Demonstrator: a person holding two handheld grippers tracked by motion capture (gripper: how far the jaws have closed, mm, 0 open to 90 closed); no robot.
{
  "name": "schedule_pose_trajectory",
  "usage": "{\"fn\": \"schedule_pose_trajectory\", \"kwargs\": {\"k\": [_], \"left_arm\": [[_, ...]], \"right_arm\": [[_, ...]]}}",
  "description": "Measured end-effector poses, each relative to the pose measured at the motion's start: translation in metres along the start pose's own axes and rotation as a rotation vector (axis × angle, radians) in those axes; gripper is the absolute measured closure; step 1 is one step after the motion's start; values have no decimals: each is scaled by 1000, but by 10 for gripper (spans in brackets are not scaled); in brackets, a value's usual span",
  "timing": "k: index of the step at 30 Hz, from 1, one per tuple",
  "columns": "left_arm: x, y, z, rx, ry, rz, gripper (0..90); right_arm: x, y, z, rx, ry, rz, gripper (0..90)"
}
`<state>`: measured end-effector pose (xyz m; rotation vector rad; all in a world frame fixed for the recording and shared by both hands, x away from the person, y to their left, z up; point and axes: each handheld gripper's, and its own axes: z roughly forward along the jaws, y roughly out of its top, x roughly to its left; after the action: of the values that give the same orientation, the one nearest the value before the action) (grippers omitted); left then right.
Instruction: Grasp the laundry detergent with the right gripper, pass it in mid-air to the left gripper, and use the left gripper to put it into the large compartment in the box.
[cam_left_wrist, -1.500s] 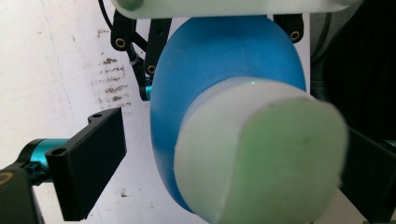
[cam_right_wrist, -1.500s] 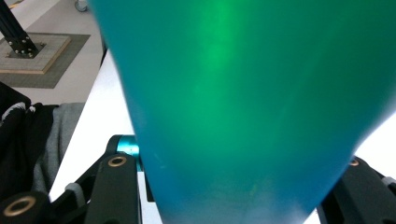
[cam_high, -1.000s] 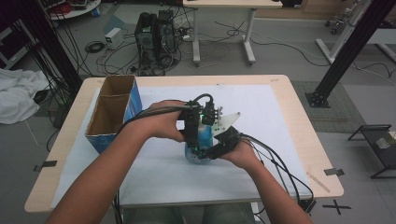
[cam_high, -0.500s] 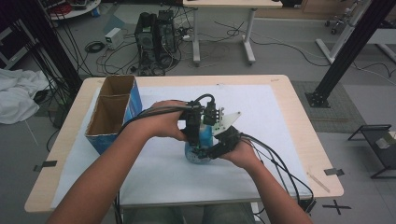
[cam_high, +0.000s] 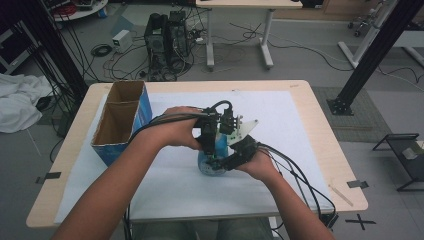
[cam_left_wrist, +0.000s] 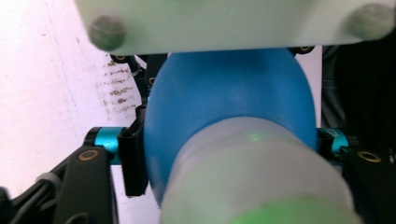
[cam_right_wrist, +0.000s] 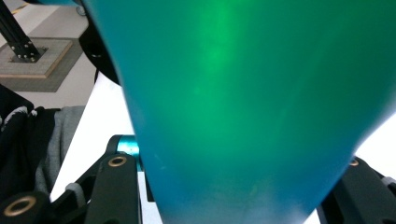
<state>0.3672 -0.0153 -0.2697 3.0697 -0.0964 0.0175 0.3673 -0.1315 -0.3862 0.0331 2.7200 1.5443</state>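
On the floor at the far left lies a heap of white cloth (cam_high: 20, 102). On the counter (cam_high: 320, 130), near its left edge, stands an open cardboard box (cam_high: 120, 122) with blue outer walls and two compartments; it is apart from the hands. A white sheet (cam_high: 165, 185) covers most of the counter top.

In the middle of the sheet stands the blue bottle (cam_high: 209, 162), a round blue body with a pale, frosted cap. Both claws meet on it. The left claw (cam_high: 207, 145) comes from the left and above — its jaws have just been closing, and in the left gripper view the bottle's blue body (cam_left_wrist: 224, 107) sits between them, the pad (cam_left_wrist: 133, 158) pressed on its side. The pale cap (cam_left_wrist: 252, 177) is very near to this camera and hides the lower part of the bottle.

The right claw (cam_high: 235, 157) comes from the right and lower; it is closed on the blue bottle too. In the right gripper view the bottle's wall (cam_right_wrist: 243, 102) stands so close that the table behind is mostly covered, and the jaws rise on both sides of it.

Cables (cam_high: 295, 175) trail from the claws over the right part of the sheet to the counter's front edge. Behind the counter, on the floor, stand dark computer cases (cam_high: 165, 42) with many loose wires, and a second desk (cam_high: 240, 30). At the far right a black frame post (cam_high: 370, 55) leans.
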Motion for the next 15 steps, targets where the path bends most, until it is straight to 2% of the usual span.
{"fn": "schedule_pose_trajectory", "kwargs": {"k": [3, 4, 5, 9, 10, 11, 12, 13, 14, 15], "left_arm": [[1, 0, 0, 9, 8, 20, 364], [1, 0, 0, 8, 12, 18, 371], [0, -1, 0, 4, 3, -5, 372], [0, 0, 0, 9, 3, 0, 374], [0, 0, 0, 10, 8, 12, 375], [0, 0, 0, 10, -1, 4, 376], [0, 0, 0, 9, 20, 21, 377], [-1, 0, -1, 13, 20, 24, 379], [-2, 0, -1, 13, 15, 8, 380], [-2, 0, -2, 15, 30, 28, 381]], "right_arm": [[-1, 0, 1, -7, -5, -8, 453], [-1, 0, 1, -7, -5, -7, 453], [-1, 0, 1, -7, -8, -6, 453], [-1, 0, 1, -8, -5, -5, 453], [-1, 0, 2, -8, -5, -3, 453], [0, 0, 1, -6, -3, 2, 454], [0, 0, 1, -6, -1, 3, 454], [0, 0, 1, -6, 0, 2, 454], [0, 0, 0, -2, 1, 2, 454], [0, 0, 1, -7, 0, -1, 454]]}}
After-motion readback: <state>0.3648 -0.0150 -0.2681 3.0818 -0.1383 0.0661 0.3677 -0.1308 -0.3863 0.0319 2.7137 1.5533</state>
